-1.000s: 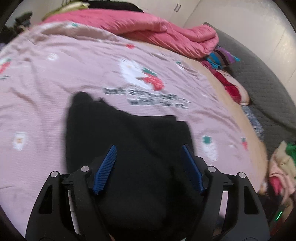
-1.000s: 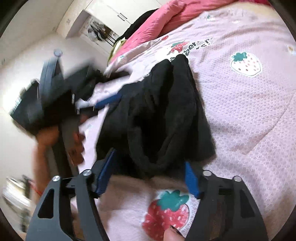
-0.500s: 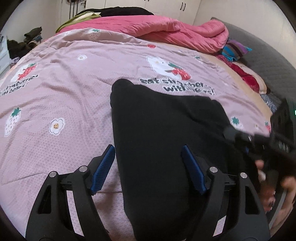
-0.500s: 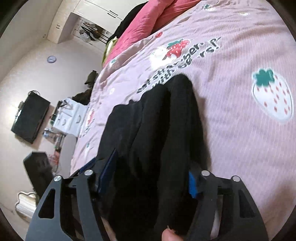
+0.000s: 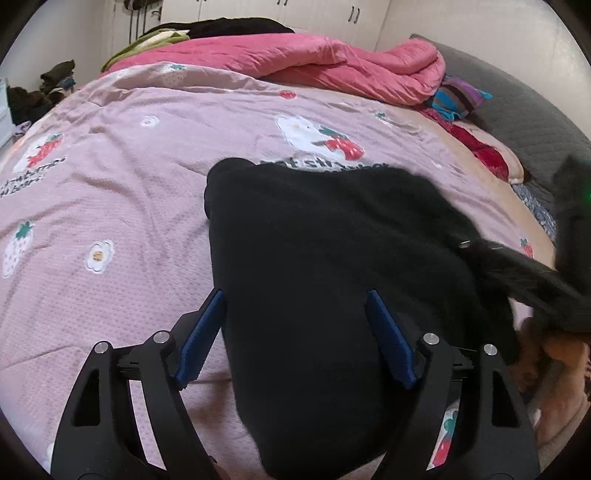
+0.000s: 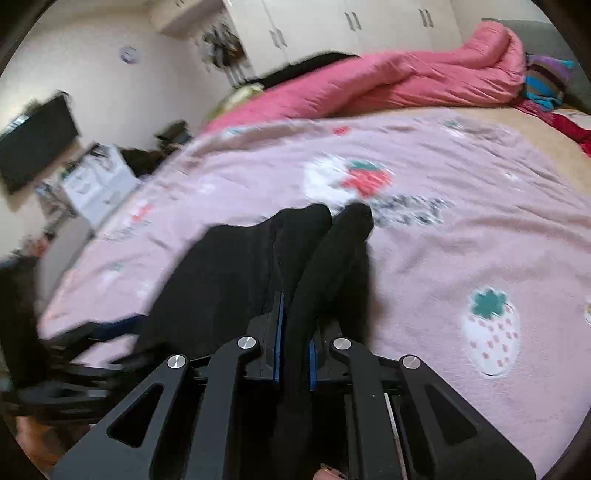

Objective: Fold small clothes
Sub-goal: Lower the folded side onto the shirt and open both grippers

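**Folding a black garment on a strawberry-print bed**

Covering most of both views, a pink bedspread (image 5: 110,206) printed with strawberries, flowers and lettering is seen. A rolled pink quilt (image 5: 332,62) is piled along the upper edge of the frame, and striped, colourful clothes (image 5: 458,98) are heaped at its right end. White wardrobe doors (image 6: 332,22) are shown at the top of the right wrist view, with a dark screen (image 6: 37,142) on the wall at the upper left; that side of the frame is blurred.

The black garment (image 5: 332,258) is spread on the bedspread in the centre of the left wrist view, reaching from the printed lettering down to the lower edge. The left gripper (image 5: 295,332) is held with its blue-padded fingers wide apart: the garment's lower part is seen between them, while neither pad can be told to touch it.

In the right wrist view, a fold of the garment is clamped between the nearly closed fingers of the right gripper (image 6: 294,332), the cloth running from them up towards the frame centre in two ridges.
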The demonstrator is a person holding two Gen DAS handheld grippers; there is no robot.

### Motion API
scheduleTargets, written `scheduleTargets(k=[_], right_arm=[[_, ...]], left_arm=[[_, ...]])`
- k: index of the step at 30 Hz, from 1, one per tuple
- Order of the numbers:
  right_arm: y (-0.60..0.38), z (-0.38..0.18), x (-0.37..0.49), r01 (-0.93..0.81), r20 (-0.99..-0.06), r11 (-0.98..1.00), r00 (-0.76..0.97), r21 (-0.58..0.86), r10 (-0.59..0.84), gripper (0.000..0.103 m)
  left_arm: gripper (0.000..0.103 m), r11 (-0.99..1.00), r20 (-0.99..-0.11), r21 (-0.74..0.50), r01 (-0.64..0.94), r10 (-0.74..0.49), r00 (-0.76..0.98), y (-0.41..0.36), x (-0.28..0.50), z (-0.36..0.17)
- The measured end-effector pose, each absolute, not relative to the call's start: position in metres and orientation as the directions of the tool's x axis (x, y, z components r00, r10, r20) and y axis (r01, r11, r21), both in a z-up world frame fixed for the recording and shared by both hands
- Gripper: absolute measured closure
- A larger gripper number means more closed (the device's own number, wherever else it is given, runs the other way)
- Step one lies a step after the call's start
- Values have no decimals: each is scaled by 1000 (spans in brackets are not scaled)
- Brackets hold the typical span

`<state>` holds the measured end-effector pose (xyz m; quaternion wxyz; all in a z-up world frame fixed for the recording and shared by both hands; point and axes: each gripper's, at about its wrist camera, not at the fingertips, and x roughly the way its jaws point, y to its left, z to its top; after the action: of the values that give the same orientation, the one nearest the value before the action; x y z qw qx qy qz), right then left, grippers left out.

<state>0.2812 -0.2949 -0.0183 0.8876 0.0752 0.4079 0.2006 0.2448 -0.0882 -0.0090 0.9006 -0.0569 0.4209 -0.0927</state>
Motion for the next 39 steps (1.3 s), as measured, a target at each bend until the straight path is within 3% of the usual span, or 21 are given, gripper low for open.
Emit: scheduleTargets(k=[4, 7, 17, 19, 21, 29, 34, 36, 39], right_arm=[[-307, -32, 287, -249, -696, 895, 564, 370, 445, 92], [-309, -34, 284, -232, -704, 909, 577, 346, 415, 87], [-325, -25, 261, -199, -710, 910, 573, 364, 409, 59], [-330, -24, 255, -198, -707, 903, 567, 382, 423, 58], [-334, -21, 248, -197, -708, 900, 562, 389, 428, 49], [-348, -11, 217, -200, -684, 892, 581, 406, 442, 45], [-350, -5, 201, -205, -671, 901, 608, 382, 423, 31], [-350, 0, 194, -206, -652, 904, 634, 375, 416, 19], [-349, 9, 184, -211, -630, 914, 670, 346, 393, 11]], left_arm=[[30, 981, -751, -151, 119, -192, 632, -93, 244, -12], [30, 980, -751, -161, 114, -197, 630, -92, 243, -13], [29, 978, -751, -179, 103, -203, 628, -89, 238, -14], [29, 979, -751, -179, 103, -203, 629, -88, 237, -14], [29, 978, -750, -181, 102, -205, 629, -88, 236, -14], [27, 977, -739, -191, 98, -209, 641, -87, 224, -10], [21, 975, -730, -200, 100, -216, 648, -85, 214, -6], [19, 975, -729, -196, 104, -216, 649, -86, 210, -5], [16, 975, -728, -192, 109, -216, 650, -86, 204, -4]])
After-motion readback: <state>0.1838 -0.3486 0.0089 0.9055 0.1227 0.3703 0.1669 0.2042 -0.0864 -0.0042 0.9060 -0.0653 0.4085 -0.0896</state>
